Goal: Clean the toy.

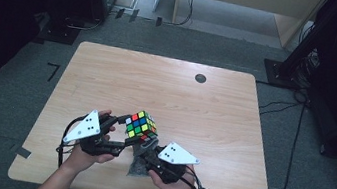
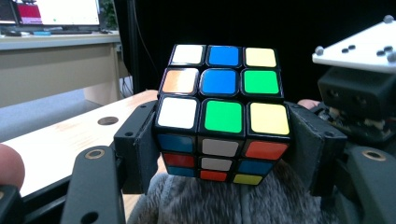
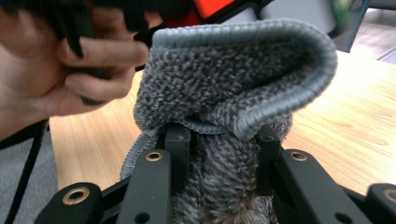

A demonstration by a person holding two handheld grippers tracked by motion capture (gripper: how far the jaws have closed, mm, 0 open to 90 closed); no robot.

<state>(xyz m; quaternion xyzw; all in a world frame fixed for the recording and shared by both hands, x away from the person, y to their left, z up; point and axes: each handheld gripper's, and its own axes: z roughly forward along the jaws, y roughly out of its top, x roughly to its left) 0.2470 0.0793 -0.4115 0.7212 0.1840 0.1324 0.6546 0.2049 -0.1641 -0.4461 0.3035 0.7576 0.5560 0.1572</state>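
High view: left gripper [image 1: 127, 130] holds Rubik's cube [image 1: 142, 124] lifted over near part of desk [image 1: 202, 125], fingers [image 2: 137, 151] closed on two opposite sides. Right gripper [image 1: 144, 150] fingers pinch grey cloth [image 3: 233, 84], directly under cube, touching its bottom face. Wiping seems next.

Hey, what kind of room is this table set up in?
Probably a lab or office workroom: a light wooden table stands on grey carpet, black stands and loose cables ring it, and a lit computer monitor sits on a beige desk behind.
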